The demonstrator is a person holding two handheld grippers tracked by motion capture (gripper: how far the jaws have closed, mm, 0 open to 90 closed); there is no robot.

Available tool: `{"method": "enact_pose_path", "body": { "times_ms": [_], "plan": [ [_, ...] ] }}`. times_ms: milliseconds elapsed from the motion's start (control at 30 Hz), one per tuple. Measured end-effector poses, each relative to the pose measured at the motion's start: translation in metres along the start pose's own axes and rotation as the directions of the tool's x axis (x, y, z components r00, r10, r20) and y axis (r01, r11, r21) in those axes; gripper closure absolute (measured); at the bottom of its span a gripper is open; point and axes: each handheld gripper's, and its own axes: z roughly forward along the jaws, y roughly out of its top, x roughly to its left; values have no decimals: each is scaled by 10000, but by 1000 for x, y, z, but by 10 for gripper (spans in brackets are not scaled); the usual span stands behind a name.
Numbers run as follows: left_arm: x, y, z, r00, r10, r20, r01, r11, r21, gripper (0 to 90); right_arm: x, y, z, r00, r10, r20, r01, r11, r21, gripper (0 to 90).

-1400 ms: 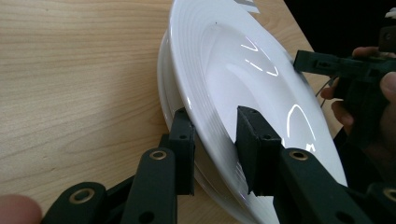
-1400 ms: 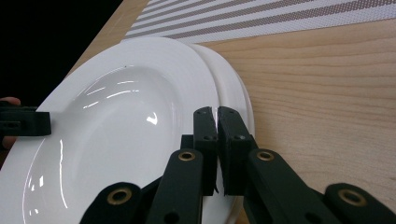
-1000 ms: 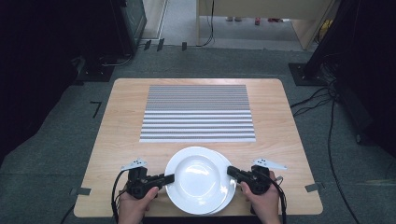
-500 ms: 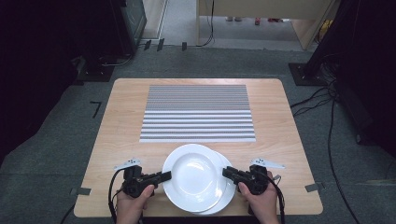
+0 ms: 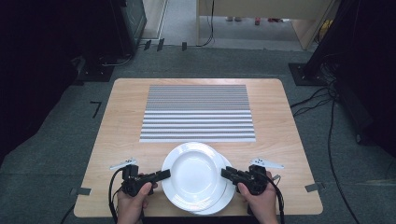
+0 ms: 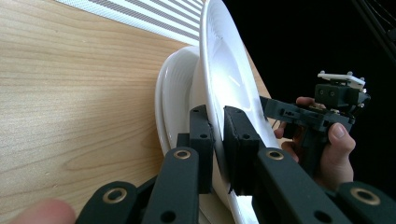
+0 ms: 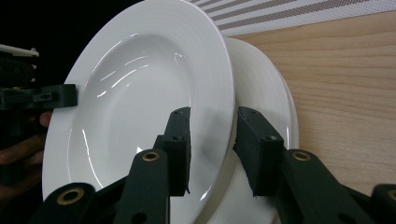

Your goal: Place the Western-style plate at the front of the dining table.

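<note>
Top plate [image 5: 194, 172] shifted left (between tools)

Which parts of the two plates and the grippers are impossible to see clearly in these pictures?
- Lower plate: high view, the top plate covers most of it.
- Top plate underside: left gripper view, turned away; the left gripper hides the pinched rim.
- Right gripper pads: right gripper view, gaps show on both sides of the rim; contact farther down is unclear.
- Near table edge: high view, cut off by the frame and hands.
</note>
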Motion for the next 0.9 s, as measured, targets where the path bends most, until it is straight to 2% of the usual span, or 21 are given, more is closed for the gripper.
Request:
{"method": "enact_pose_path", "body": {
  "times_ms": [133, 367, 400, 433, 767, 833, 900],
  "plan": [
    [1, 0, 0, 10000, 20, 64, -20, 10000, 11, 837, 0, -1, 2, 9999, 77, -125, -76, 10000, 40, 665],
    [3, 0, 1, 9998, 76, 158, -76, 10000, -26, 835, -4, -1, 4, 9978, 512, -419, -507, 9986, 125, 689],
    [3, -1, 1, 9998, 76, 172, -75, 10000, -35, 835, -4, -1, 4, 9973, 592, -444, -587, 9982, 127, 714],
    [4, -1, 2, 9997, 92, 219, -91, 10000, -26, 834, -6, -1, 4, 9971, 671, -362, -668, 9977, 98, 747],
    [6, -4, 6, 9997, 148, 209, -149, 9999, 9, 824, -6, -1, 2, 9957, 906, -213, -907, 9959, -63, 765],
    [5, -4, 7, 9997, 186, 163, -186, 9998, 22, 822, -7, -1, 2, 9936, 1104, -235, -1106, 9938, -84, 772],
    [5, -5, 8, 9997, 199, 138, -199, 9998, 8, 820, -10, 0, 0, 9885, 1441, -467, -1448, 9894, -131, 790]
  ]
}}
